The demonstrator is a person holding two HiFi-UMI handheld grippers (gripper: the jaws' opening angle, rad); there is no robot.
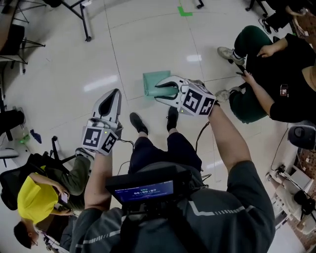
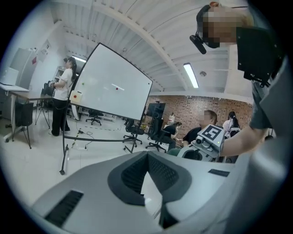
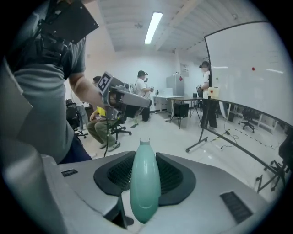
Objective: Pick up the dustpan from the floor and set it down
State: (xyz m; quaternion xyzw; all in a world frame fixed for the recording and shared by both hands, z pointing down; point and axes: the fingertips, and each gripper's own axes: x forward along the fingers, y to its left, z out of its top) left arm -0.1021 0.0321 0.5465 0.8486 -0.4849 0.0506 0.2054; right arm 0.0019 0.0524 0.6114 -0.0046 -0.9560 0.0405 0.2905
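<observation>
A teal dustpan [image 1: 154, 79] hangs above the pale floor in the head view, its pan end pointing away from me. My right gripper [image 1: 160, 92] is shut on its handle. In the right gripper view the teal handle [image 3: 145, 183] stands between the two dark pads, which press on it from both sides. My left gripper [image 1: 116, 94] is raised to the left of it, apart from the dustpan, shut with nothing held. In the left gripper view its tips [image 2: 147, 154] meet, and only the room shows beyond them.
A seated person in dark clothes [image 1: 269, 74] is close on the right, and another in a yellow shirt [image 1: 37, 200] at the lower left. My shoes [image 1: 138, 123] stand below the dustpan. A whiteboard stand's legs [image 1: 85, 22] and green floor tape [image 1: 185, 11] lie farther off.
</observation>
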